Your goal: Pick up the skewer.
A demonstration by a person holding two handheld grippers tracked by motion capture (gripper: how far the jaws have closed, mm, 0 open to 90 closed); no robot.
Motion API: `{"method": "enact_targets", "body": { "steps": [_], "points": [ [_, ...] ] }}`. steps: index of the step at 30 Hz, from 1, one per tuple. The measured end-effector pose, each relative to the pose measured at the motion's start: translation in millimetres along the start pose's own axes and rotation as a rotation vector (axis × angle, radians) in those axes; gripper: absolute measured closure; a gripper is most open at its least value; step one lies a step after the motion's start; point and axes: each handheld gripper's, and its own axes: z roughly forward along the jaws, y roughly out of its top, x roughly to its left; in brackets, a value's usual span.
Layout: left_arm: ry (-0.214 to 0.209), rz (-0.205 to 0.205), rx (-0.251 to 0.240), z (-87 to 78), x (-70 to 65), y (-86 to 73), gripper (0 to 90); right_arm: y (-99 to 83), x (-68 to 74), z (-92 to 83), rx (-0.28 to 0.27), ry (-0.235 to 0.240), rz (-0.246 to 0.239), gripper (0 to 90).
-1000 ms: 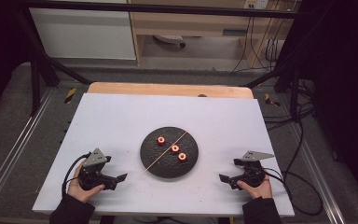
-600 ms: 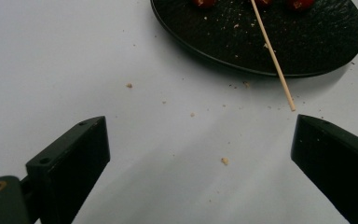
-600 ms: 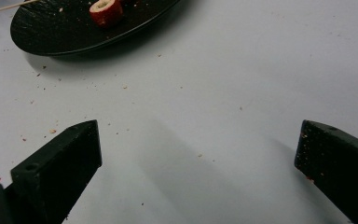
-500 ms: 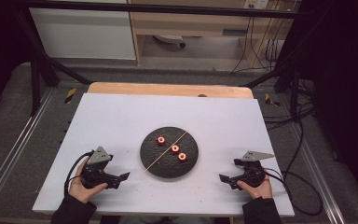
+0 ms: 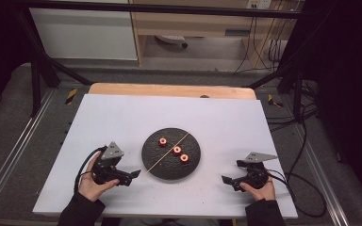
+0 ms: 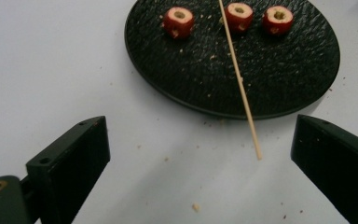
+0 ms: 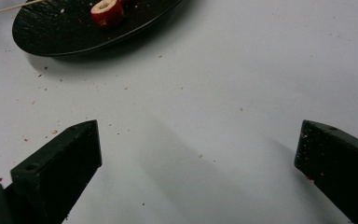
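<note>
though open, l gripper [image 5: 133,175] nr skewer [image 6: 240,79]

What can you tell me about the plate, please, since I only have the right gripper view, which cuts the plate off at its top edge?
Observer: The black plate holds three red cored fruit pieces in a row.
Operator: Thank you. How does the skewer lie?
Observer: The wooden skewer lies across the plate beside the middle piece, and its near end overhangs the rim toward the left gripper.
Operator: Is that gripper ready to take it?
Observer: Its jaws stand wide open, the skewer tip between them but untouched.
</note>
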Motion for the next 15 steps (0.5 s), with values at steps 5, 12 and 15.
{"method": "enact_targets", "body": {
  "steps": [5,12,15],
  "points": [
    [-0.002,0.014,0.019,6.0,-6.9,16.0,5.4,0.0,0.0,0.0,0.000,0.001,0.001,1.0],
    [-0.004,0.029,0.064,20.4,-12.6,31.5,7.7,0.0,0.2,0.3,-0.001,0.002,0.003,1.1],
    [-0.009,0.030,0.079,27.3,-15.2,36.2,8.6,0.0,0.1,0.5,0.002,0.003,0.003,1.1]
  ]
}}
